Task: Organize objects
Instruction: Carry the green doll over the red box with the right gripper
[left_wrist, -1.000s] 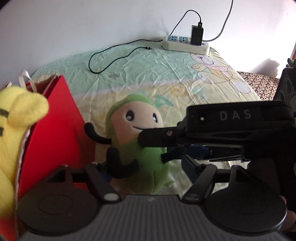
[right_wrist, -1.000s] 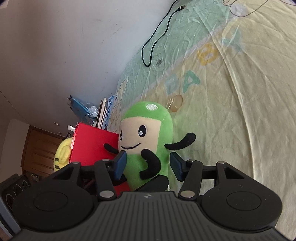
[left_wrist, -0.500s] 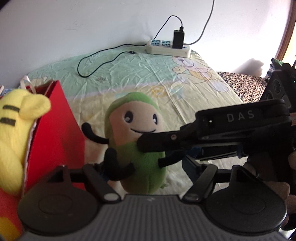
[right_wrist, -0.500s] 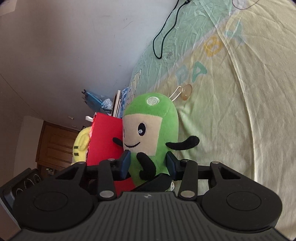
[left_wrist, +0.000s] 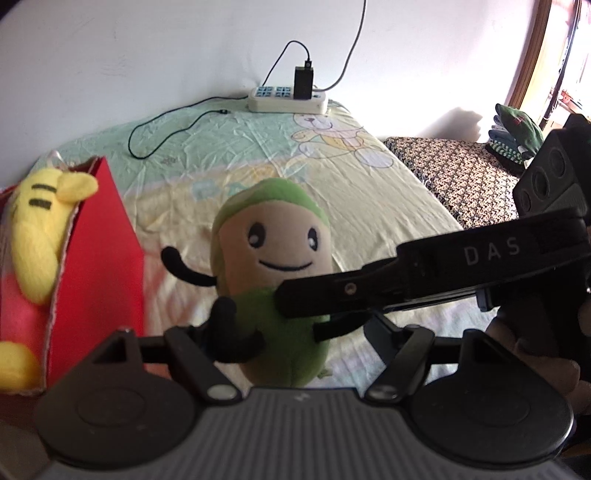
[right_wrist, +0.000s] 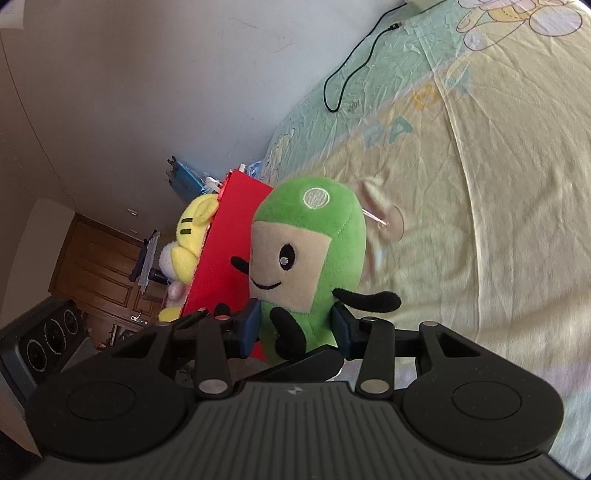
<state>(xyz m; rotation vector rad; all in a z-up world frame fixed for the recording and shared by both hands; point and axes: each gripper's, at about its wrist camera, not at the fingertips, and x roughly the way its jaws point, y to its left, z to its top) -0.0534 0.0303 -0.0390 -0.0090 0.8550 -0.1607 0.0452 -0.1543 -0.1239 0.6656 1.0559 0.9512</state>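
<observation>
The right claw (right_wrist: 295, 326) has just closed its blue pads on the lower body of the green bean-shaped plush toy with black limbs (right_wrist: 308, 258), which stands upright between them, long axis vertical, lifted off the pale yellow printed bedsheet (right_wrist: 498, 221). The left claw (left_wrist: 288, 332) brackets the same toy; whether it grips, I cannot tell. The open red paper bag (left_wrist: 99, 258), holding a yellow plush (left_wrist: 37, 236), lies just left of both claws.

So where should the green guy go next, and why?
Probably sideways and up, over the red bag. The right gripper is shut on the green plush, the yellow plush already sits in that bag, and the left gripper grips nothing.
</observation>
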